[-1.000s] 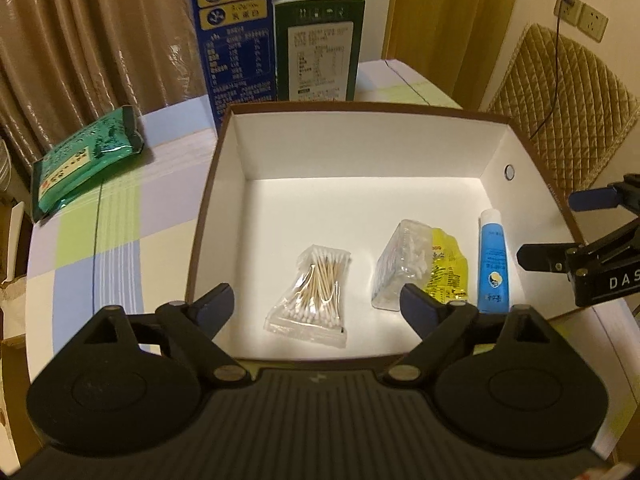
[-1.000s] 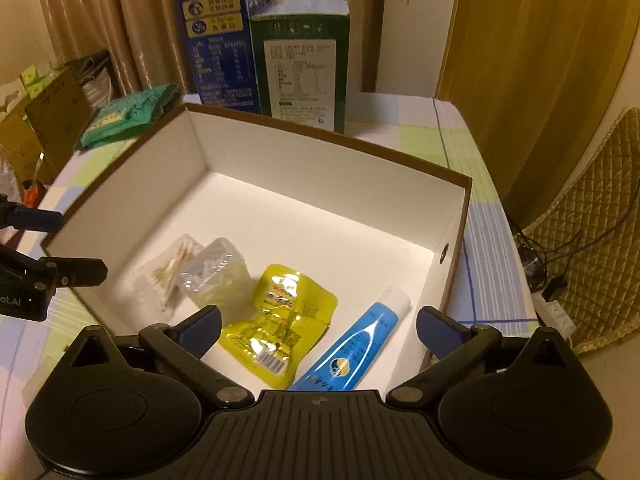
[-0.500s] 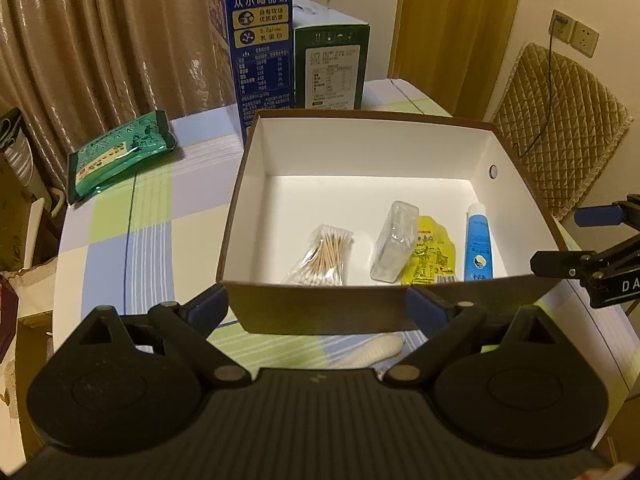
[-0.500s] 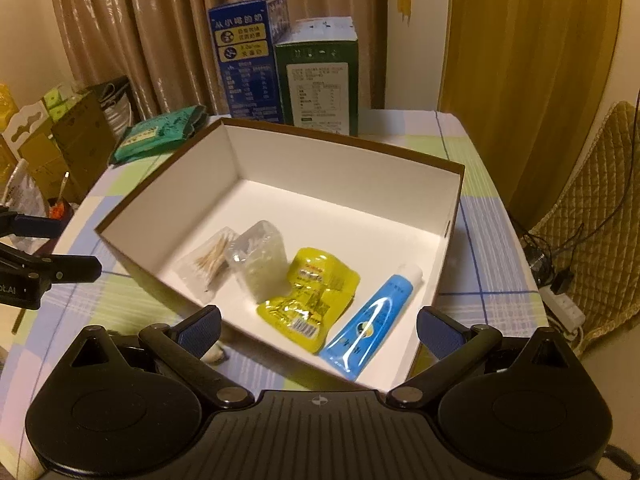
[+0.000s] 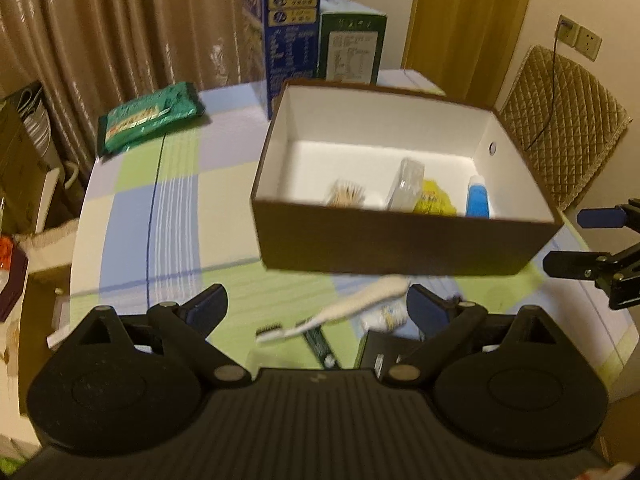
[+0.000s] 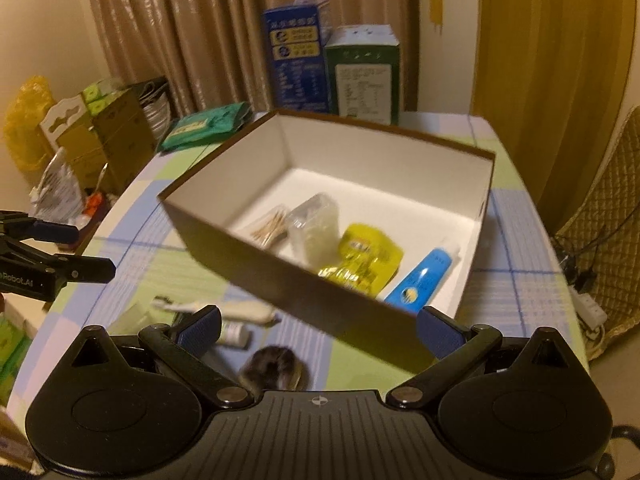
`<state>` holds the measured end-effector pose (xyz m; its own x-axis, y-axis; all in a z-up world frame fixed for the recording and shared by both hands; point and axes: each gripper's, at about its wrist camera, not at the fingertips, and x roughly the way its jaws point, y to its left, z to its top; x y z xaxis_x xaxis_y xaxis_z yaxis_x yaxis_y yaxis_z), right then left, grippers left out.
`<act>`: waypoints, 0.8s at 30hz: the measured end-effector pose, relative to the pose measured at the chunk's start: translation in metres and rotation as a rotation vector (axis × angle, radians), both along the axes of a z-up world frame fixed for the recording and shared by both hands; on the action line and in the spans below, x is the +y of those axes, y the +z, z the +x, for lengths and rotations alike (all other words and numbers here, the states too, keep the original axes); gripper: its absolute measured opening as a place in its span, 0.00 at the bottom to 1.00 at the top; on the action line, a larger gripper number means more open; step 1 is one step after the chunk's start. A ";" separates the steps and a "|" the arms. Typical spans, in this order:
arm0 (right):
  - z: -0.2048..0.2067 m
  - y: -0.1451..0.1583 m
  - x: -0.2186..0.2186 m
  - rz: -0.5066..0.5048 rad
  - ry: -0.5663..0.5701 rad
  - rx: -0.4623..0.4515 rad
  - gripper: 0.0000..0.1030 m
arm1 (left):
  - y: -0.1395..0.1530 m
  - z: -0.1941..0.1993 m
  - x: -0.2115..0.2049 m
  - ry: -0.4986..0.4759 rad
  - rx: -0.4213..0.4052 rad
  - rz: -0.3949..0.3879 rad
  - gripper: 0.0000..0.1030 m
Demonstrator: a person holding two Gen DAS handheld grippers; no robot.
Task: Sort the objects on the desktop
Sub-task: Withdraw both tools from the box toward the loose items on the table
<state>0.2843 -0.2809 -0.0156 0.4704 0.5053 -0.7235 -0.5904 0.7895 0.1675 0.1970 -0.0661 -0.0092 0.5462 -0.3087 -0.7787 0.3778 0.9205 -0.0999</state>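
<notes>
A brown box (image 5: 400, 244) (image 6: 280, 276) with a white inside holds cotton swabs (image 5: 346, 196), a clear plastic pack (image 5: 408, 188), a yellow packet (image 6: 364, 256) and a blue tube (image 6: 424, 280). On the table in front of it lie a white toothbrush (image 5: 344, 312), a small black box (image 5: 384, 352), a small bottle (image 6: 232, 334) and a grey furry thing (image 6: 276, 364). My left gripper (image 5: 316, 306) hangs open above the toothbrush, holding nothing. My right gripper (image 6: 318, 328) is open and empty at the box's near corner.
A blue carton (image 5: 288, 40) and a green carton (image 5: 352, 48) stand behind the box. A green packet (image 5: 148, 116) lies at the far left of the checked tablecloth (image 5: 176, 220). A quilted chair (image 5: 560, 128) stands to the right; boxes and bags (image 6: 100, 132) crowd the left.
Both grippers have drawn back from over the box. The box now sits farther off, and the toothbrush and small items in front of it have come into view.
</notes>
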 end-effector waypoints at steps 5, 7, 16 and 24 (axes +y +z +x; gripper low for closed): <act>-0.012 -0.010 0.002 0.000 0.017 0.039 0.98 | -0.012 -0.016 0.012 0.013 0.037 0.004 0.92; -0.016 -0.015 0.005 -0.001 0.027 0.061 0.98 | -0.017 -0.022 0.016 0.017 0.052 0.005 0.92; -0.034 -0.030 0.026 0.006 0.130 0.109 0.98 | -0.037 -0.035 0.026 0.025 0.102 0.041 0.92; -0.044 -0.046 0.039 -0.027 0.179 0.125 0.98 | -0.050 -0.041 0.033 0.021 0.126 0.057 0.91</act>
